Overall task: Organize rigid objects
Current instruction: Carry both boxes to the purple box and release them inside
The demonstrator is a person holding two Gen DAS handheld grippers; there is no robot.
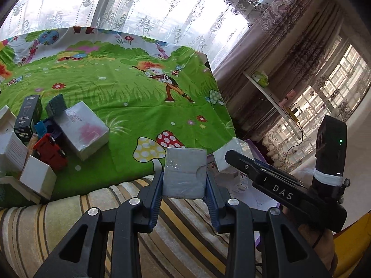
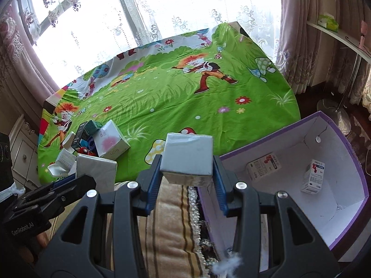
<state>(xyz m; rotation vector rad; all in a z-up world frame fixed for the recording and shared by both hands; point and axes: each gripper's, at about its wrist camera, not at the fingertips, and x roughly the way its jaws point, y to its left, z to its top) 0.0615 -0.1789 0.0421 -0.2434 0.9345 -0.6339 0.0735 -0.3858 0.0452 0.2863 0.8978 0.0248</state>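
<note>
Both my grippers, left [image 1: 184, 193] and right [image 2: 186, 178], pinch grey boxes; either could slip before the purple bin [image 2: 343, 227] right of them.

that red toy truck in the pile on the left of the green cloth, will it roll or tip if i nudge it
The red toy truck has wheels, so a nudge along its length would probably roll it. It lies wedged among boxes, which may block it. It looks like hard plastic, likely stiff and light.
</note>
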